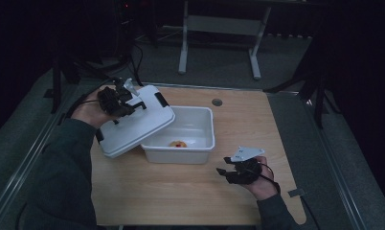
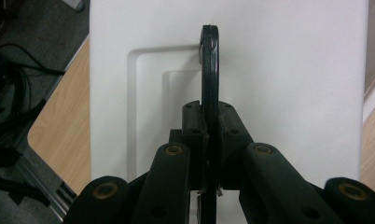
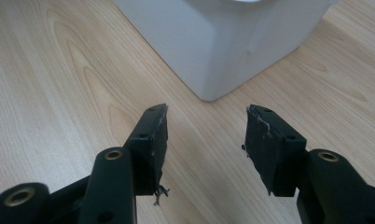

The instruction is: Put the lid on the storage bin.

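A white lid (image 1: 133, 125) with black latches hangs tilted over the left rim of a white plastic box (image 1: 200, 149). My left gripper (image 1: 122, 101) is shut on the lid's black handle (image 2: 210, 60), and its jaws (image 2: 210, 119) pinch the thin bar from both sides above the lid's top face (image 2: 279, 70). A small yellow and red thing (image 1: 178, 143) lies on the box floor. My right gripper (image 1: 224, 166) rests low over the wooden table in front of the box's right corner. It (image 3: 206, 135) is open with nothing between its pads, facing the box corner (image 3: 223, 42).
The wooden table (image 1: 190, 191) has a round cable hole (image 1: 217, 102) behind the box. A tangle of black cables (image 2: 8, 107) lies beyond the table's left edge. White desk legs (image 1: 183, 48) stand on the floor at the back.
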Motion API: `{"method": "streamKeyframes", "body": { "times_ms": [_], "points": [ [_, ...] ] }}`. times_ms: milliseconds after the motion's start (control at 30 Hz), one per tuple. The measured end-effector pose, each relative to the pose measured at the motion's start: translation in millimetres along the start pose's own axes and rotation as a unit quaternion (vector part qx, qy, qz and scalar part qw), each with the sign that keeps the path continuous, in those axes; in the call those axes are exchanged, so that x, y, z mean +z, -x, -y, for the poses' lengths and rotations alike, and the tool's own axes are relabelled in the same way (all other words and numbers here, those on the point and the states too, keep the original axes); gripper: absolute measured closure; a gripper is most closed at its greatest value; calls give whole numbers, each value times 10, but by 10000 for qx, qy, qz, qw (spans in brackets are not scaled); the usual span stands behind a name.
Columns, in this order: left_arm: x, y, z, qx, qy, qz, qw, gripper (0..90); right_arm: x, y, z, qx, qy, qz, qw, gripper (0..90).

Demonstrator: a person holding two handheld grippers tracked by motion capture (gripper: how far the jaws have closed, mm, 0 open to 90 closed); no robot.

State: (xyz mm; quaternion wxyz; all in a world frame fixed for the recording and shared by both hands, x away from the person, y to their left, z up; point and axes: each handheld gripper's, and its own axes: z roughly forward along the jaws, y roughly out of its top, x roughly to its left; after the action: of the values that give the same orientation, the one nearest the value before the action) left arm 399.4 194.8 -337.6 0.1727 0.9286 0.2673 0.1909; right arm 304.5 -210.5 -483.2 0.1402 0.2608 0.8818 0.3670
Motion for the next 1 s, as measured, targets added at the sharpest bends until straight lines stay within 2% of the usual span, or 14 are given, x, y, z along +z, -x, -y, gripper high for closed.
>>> {"method": "streamKeyframes", "body": {
  "times_ms": [100,300,633,900,1000],
  "points": [
    [25,18,-44,76,26,108,9999,844,-1,-1,6,9,-7,-3,10000,482],
    [80,53,-134,242,-43,134,9996,844,-4,4,16,4,-15,-2,10000,482],
    [81,69,-266,525,80,314,9981,845,-8,6,25,31,-14,-3,10000,481],
    [105,81,-354,676,99,401,9969,845,-14,14,32,29,-3,8,10000,481],
    [127,84,-377,659,130,435,9968,845,-15,16,33,31,-4,3,10000,481]
  ]
}}
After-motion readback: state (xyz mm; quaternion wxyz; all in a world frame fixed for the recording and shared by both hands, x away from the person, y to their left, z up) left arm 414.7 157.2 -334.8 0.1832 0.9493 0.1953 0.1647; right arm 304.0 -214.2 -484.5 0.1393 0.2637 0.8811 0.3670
